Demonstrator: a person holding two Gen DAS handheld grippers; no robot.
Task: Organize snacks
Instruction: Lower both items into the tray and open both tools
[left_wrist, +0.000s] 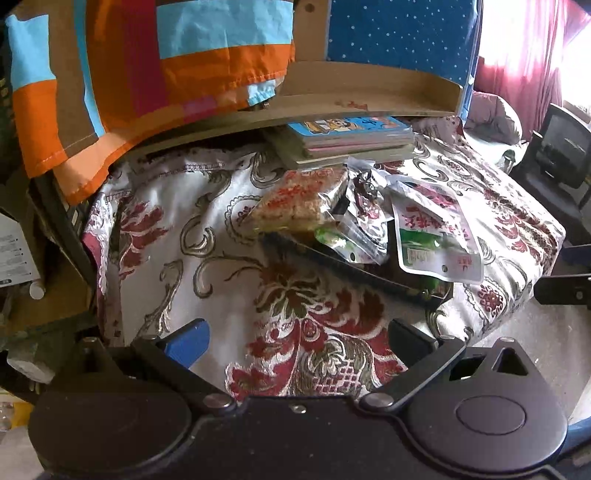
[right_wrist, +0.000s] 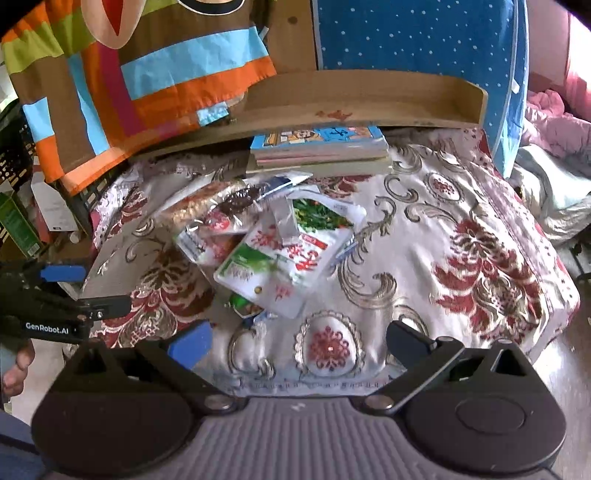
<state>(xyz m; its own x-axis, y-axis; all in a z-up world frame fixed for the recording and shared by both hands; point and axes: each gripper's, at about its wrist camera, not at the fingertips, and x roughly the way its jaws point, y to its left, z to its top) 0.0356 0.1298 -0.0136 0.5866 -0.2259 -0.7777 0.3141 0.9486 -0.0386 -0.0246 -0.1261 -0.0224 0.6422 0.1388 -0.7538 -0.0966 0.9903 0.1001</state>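
Black tongs (right_wrist: 299, 341) with blue pads (right_wrist: 192, 341), "GenRobot.AI" lettering.

Bare floral cloth (right_wrist: 461, 229) lies open ahead and right of the right gripper (right_wrist: 299, 341). Ahead-left, heaped snack packets (right_wrist: 273, 254) block the way; beyond them stacked books (right_wrist: 317, 147) sit under a low wooden shelf (right_wrist: 369, 98).
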